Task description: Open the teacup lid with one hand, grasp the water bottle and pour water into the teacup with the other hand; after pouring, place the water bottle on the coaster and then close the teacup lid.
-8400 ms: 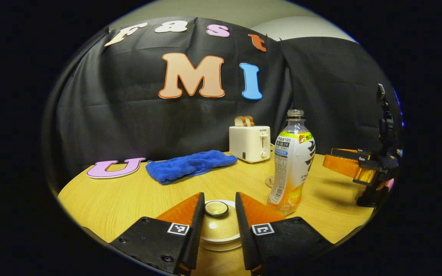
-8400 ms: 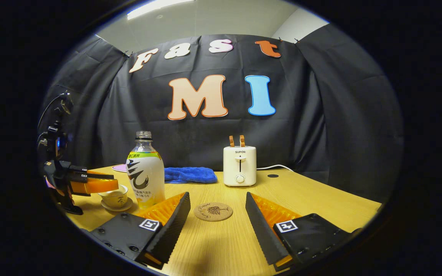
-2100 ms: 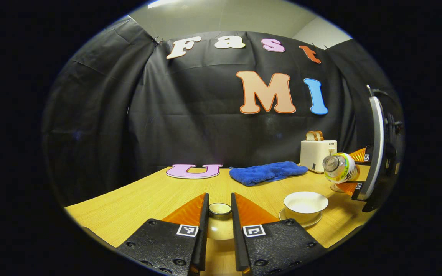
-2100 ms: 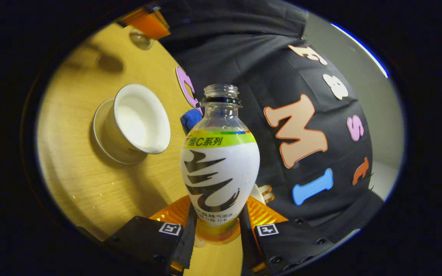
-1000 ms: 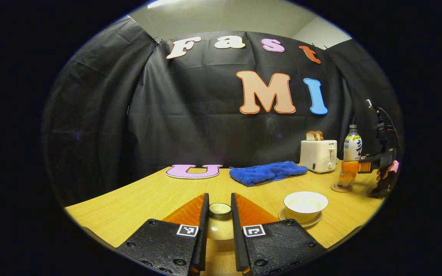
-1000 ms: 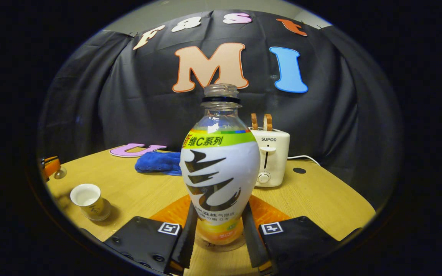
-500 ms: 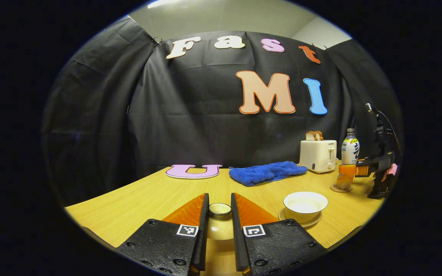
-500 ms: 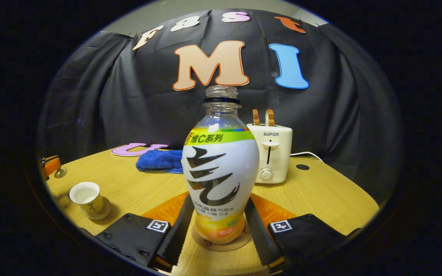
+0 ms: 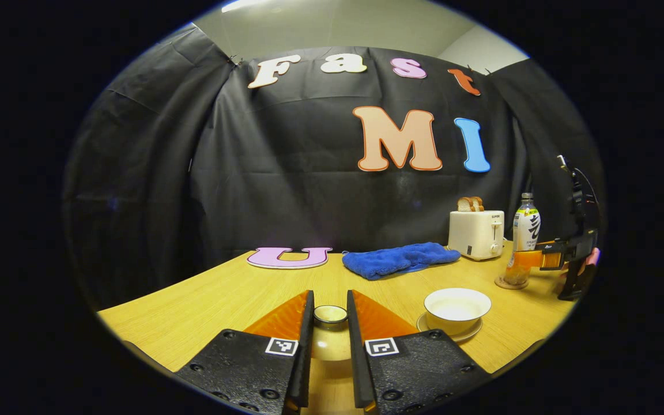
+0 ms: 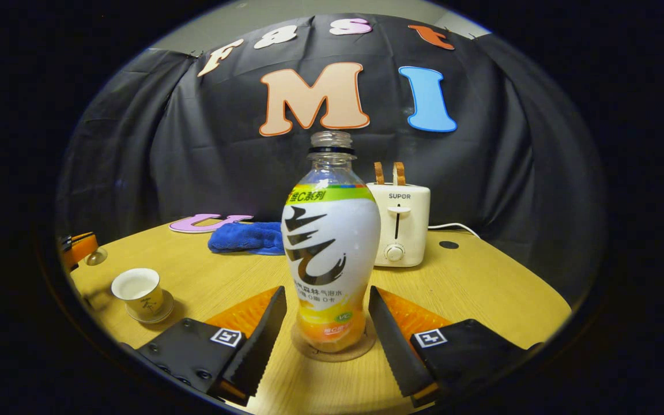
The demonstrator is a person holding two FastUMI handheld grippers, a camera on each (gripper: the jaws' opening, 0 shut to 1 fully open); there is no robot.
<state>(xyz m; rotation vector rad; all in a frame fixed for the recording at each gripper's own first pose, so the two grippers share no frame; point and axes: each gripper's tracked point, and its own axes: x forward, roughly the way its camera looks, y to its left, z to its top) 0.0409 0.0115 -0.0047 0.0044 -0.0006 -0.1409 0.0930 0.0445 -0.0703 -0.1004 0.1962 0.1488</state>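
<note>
In the left gripper view my left gripper [image 9: 329,314] is shut on the knob of the teacup lid [image 9: 328,341], held above the table. The uncovered white teacup [image 9: 457,304] stands on its saucer to the right of it. In the right gripper view the uncapped water bottle [image 10: 331,248] stands upright on the round coaster [image 10: 309,351], and my right gripper [image 10: 325,314] is open with a finger on each side of the bottle, clear of it. Far right in the left gripper view are the same bottle [image 9: 524,230] and right gripper [image 9: 531,259]. The teacup [image 10: 140,291] sits at the left.
A white toaster [image 10: 399,225] with bread slices stands behind the bottle, its cord running right. A blue cloth [image 9: 398,259] lies at the back of the wooden table [image 9: 222,294]. A hand [image 9: 588,259] holds the right gripper.
The right gripper has let go of the bottle on the coaster, opened wider and drawn back a little. The left gripper has held still with the lid.
</note>
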